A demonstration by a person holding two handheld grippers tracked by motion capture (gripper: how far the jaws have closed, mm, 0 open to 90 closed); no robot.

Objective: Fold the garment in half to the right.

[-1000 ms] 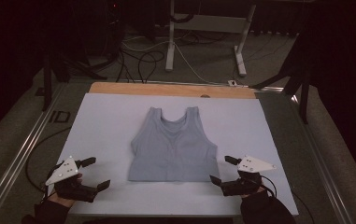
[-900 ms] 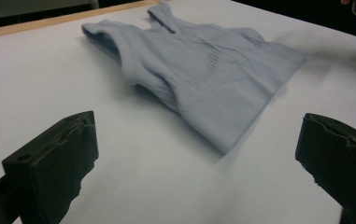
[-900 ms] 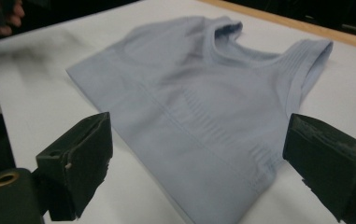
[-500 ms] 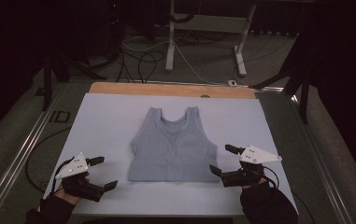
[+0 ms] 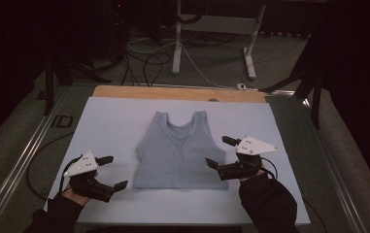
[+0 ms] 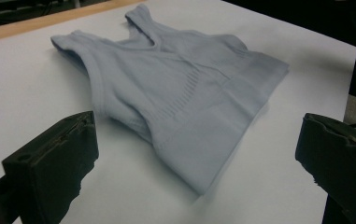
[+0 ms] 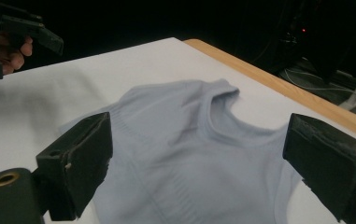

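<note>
No writing is showing on the grey top (image 5: 177, 150), which is lying flat and face up in the middle of the white sheet (image 5: 109, 121) on the table. The left gripper (image 5: 109, 171) is hovering low just off the top's lower left corner, jaws gaping wide and holding nothing. The right gripper (image 5: 216, 151) is hanging over the top's right edge, jaws equally wide and empty. Compared with a second ago, the right gripper has slid inward over the fabric, and the left has crept closer.
</note>
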